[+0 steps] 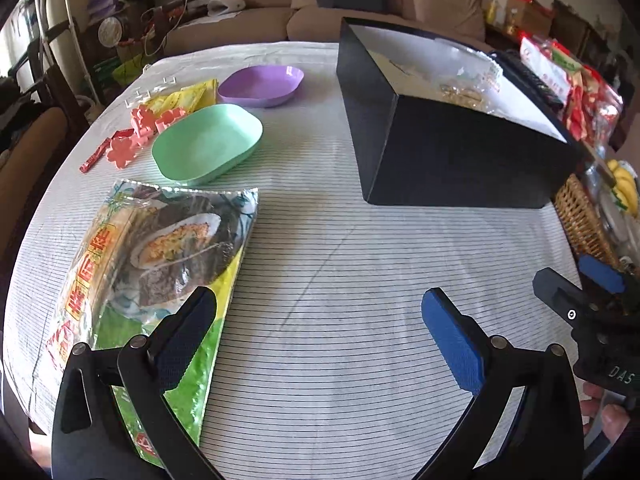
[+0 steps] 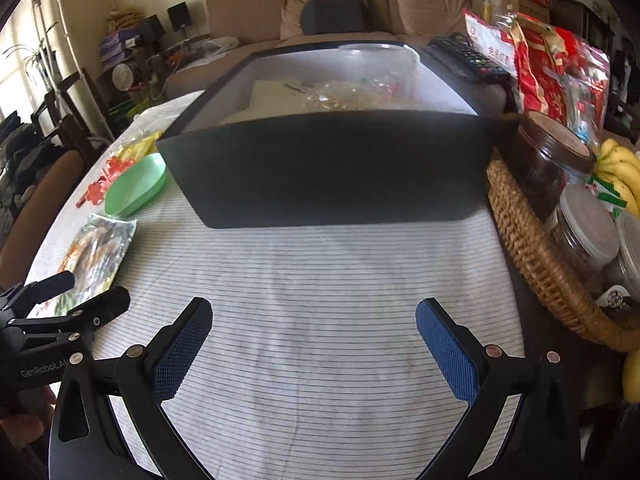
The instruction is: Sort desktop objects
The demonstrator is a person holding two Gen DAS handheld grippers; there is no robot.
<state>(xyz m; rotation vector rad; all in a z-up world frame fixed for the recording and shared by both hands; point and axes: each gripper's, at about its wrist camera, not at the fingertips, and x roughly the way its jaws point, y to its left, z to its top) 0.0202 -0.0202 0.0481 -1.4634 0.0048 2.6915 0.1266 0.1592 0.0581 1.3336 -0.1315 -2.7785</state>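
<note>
My left gripper [image 1: 316, 320] is open above the striped tablecloth, with nothing between its fingers. A large food packet [image 1: 160, 256] lies flat under its left finger. Beyond the packet stand a green dish [image 1: 208, 144] and a purple dish [image 1: 260, 86], both empty. Pink flower-shaped pieces [image 1: 138, 132], a red stick sachet [image 1: 94, 156] and yellow sachets [image 1: 184, 98] lie left of the dishes. An open black box [image 1: 448, 128] holds clear wrappers. My right gripper [image 2: 314, 332] is open over bare cloth, facing the black box [image 2: 332, 168]. The green dish [image 2: 134, 186] and the packet [image 2: 100, 256] sit to its left.
A wicker basket [image 2: 532, 248] with jars stands at the table's right edge, with bananas [image 2: 620, 176] behind it. Red snack bags [image 2: 548, 72] and a remote control [image 2: 468, 58] lie beyond the box. A sofa fills the background. A chair [image 2: 36, 208] stands at the left.
</note>
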